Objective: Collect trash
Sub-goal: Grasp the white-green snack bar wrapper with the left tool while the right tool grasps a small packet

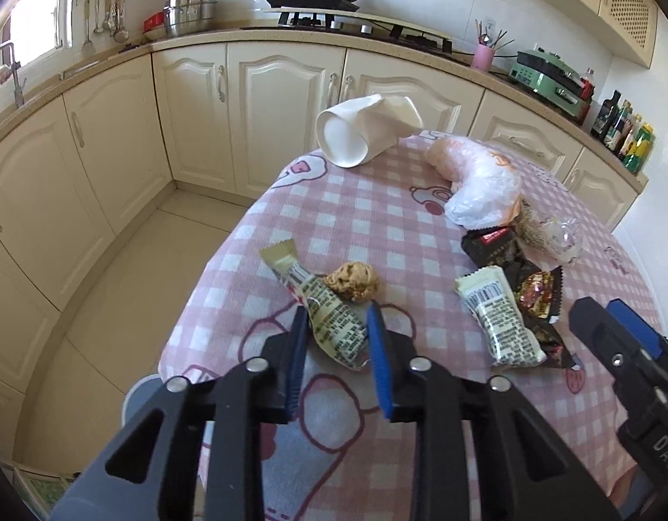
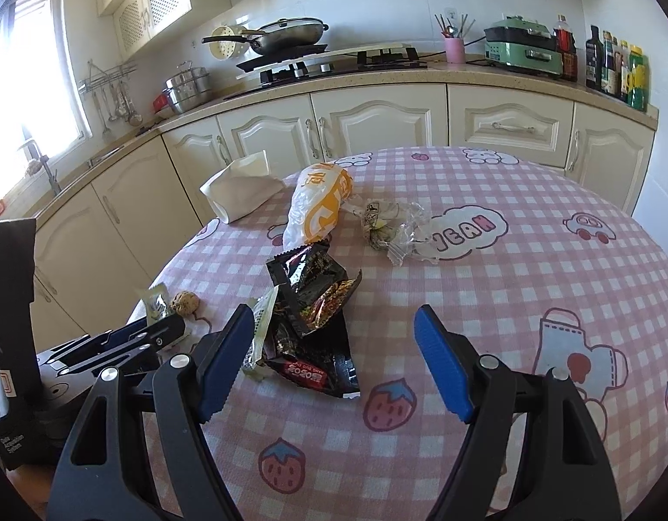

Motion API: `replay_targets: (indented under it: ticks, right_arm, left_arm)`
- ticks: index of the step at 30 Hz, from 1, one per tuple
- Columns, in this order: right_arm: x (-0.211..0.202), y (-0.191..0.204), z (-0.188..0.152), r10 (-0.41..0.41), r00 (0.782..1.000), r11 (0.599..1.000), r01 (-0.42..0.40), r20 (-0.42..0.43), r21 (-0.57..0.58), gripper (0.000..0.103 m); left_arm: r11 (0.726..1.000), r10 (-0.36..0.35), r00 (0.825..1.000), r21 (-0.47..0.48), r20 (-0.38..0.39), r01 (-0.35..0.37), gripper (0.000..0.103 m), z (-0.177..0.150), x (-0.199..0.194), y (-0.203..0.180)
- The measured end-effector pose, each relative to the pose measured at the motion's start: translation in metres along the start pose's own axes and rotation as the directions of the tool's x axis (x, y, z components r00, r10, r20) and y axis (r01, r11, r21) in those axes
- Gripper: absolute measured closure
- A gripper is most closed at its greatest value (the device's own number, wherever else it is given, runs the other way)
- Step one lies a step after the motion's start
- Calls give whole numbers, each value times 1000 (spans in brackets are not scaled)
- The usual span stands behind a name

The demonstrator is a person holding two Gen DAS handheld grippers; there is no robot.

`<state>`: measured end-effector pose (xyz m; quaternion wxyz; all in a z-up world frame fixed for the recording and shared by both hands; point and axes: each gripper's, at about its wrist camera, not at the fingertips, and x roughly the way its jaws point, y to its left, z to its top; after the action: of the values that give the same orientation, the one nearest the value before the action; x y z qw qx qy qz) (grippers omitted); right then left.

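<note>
Trash lies on a round table with a pink checked cloth (image 1: pixel 355 217). My left gripper (image 1: pixel 336 319) has its blue pads on either side of a cream printed snack wrapper (image 1: pixel 329 321), seemingly closed on it. A brown crumpled ball (image 1: pixel 353 286) lies just beyond. A second cream wrapper (image 1: pixel 501 325) and black wrappers (image 2: pixel 312 299) lie to the right. My right gripper (image 2: pixel 334 319) is open and empty, low over the table near the black wrappers. Farther off are an orange-white plastic bag (image 2: pixel 318 204), clear crumpled plastic (image 2: pixel 399 230) and a tipped white paper cup (image 1: pixel 355 134).
Cream kitchen cabinets (image 1: pixel 268 100) and a counter curve behind the table. The table's left edge drops to a tiled floor (image 1: pixel 129 286). The other gripper's body (image 2: pixel 21 347) sits at the left of the right wrist view.
</note>
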<state>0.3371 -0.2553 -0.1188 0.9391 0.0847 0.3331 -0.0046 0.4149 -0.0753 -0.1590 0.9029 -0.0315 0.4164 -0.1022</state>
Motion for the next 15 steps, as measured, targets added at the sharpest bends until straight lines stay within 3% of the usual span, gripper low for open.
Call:
replay_targets:
  ticks: [3,6,10,13,15]
  right_arm:
    - [-1,10,0,-2,1000,999,2,2,-38,31]
    - [2,27,1,16,1000,995,-18,-21,-96,43]
    - [16,49,1,-10,998,983,-2,-63,-184,49]
    - [32,57,-3,-53,992,974,26,-115,-224,62]
    - [34,59,-6,-68,990,971,37,-123,-236,81]
  left_arm:
    - [997,-72,997,-23,-2,72,81,-5,-9,6]
    - [993,-114,993,-32,13,115,81,-12,-21,12]
    - [987,-152,988,-45,32,153,81,-17,-37,21]
    - [987,-154,987,-44,44,156,81,-19,-47,26]
    - [986,-158,986,-45,51,160,81,-21,-53,30]
